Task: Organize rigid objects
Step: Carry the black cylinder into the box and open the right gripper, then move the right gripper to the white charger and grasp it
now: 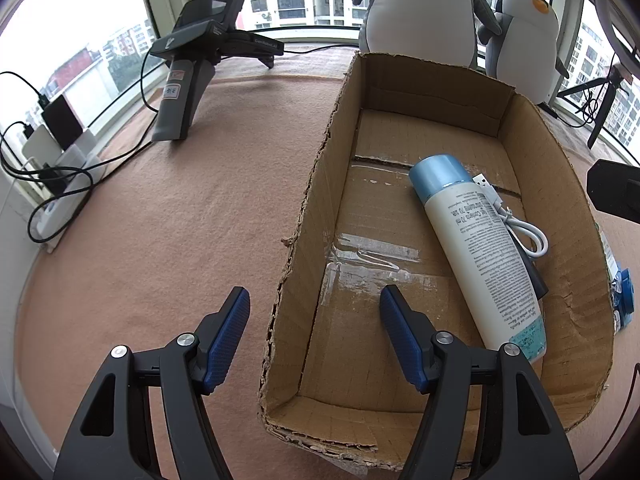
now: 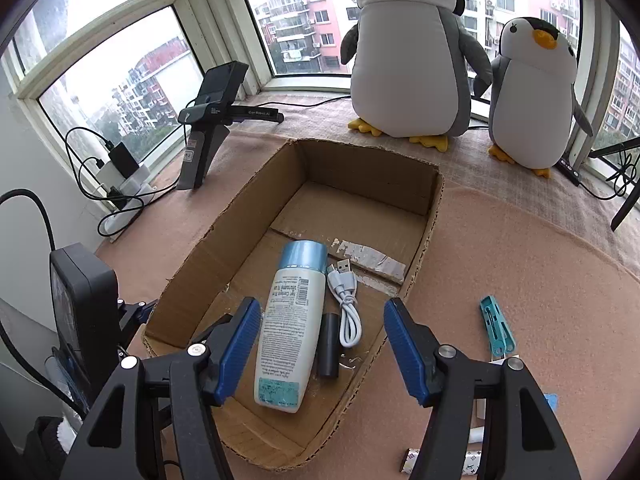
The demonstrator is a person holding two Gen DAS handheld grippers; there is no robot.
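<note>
1. White plastic bottle w/ blue cap (image 2: pixel 289 328) lies flat in open brown cardboard box (image 2: pixel 424 216), beside white USB cable (image 2: pixel 347 308).
2. Right gripper (image 2: pixel 320 344): jaws apart, empty, above bottle.
3. Left gripper (image 1: pixel 314 338): jaws apart, straddling box wall, gripping nothing.

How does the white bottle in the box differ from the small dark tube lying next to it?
The bottle is white with a light blue cap and printed text; the tube is plain dark, with no label visible. The bottle is much longer and wider than the tube. The bottle's base reaches nearer the box's front wall than the tube's end. Both lie flat on the box floor, side by side, beside a white cable.
</note>
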